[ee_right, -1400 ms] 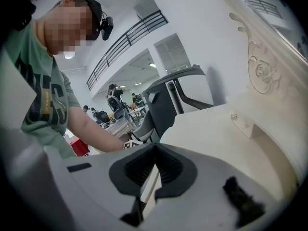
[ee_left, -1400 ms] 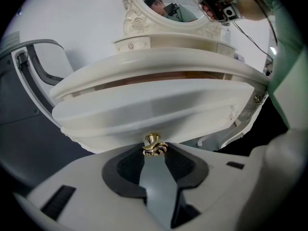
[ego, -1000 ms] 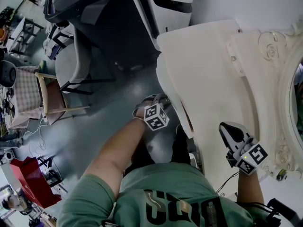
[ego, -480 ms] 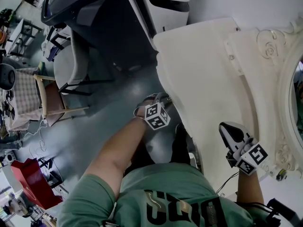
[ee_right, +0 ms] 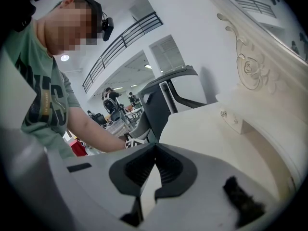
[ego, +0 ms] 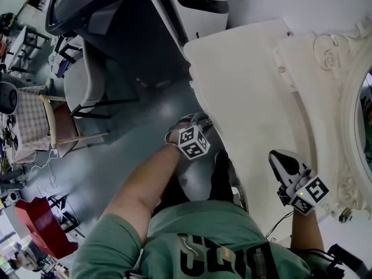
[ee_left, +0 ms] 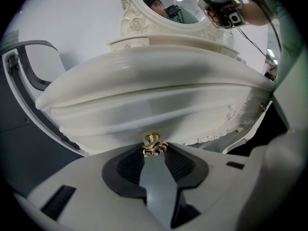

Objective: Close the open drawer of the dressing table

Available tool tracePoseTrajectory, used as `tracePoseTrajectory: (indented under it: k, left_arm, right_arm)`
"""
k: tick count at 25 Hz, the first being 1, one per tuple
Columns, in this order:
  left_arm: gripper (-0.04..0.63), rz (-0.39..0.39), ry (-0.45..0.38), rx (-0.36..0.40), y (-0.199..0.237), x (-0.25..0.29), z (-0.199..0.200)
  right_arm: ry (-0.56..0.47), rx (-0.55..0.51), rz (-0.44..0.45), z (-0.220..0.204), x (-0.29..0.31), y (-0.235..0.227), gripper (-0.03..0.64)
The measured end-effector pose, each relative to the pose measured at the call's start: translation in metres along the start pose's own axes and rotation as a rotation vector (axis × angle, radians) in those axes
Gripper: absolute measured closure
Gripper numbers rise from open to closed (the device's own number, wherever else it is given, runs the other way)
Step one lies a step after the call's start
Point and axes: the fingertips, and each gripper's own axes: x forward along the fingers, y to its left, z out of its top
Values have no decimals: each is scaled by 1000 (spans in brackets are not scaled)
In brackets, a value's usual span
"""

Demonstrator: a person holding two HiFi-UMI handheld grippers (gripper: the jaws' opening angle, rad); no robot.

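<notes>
The white dressing table [ego: 250, 92] fills the right of the head view; its ornate mirror frame [ego: 349, 97] runs along the right edge. In the left gripper view the curved white drawer front [ee_left: 144, 114] sits under the top's overhanging edge, with a small brass knob [ee_left: 154, 145] at its middle. My left gripper [ee_left: 154, 148] is shut on that knob; in the head view the left gripper [ego: 199, 122] is at the table's front edge. My right gripper [ego: 279, 158] hovers over the tabletop, and in its own view the right gripper [ee_right: 155, 149] shows its jaws shut on nothing.
A grey chair [ego: 81, 80] and a wooden chair with a checked cloth [ego: 40, 121] stand on the grey floor at left. A large dark and white machine [ego: 145, 16] stands beside the table's far end. A red object [ego: 40, 225] lies at lower left.
The head view has drifted a little, so the table and chairs sit slightly further left. Both grippers keep their places and the left one stays on the knob.
</notes>
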Motion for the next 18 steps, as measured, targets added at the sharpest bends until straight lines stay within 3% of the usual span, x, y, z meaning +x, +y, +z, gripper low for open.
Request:
tracePoseTrajectory:
  k: [18]
  left_arm:
    - [459, -4, -10, 2, 4, 11, 15]
  right_arm:
    - [-16, 47, -7, -2, 0, -18, 606]
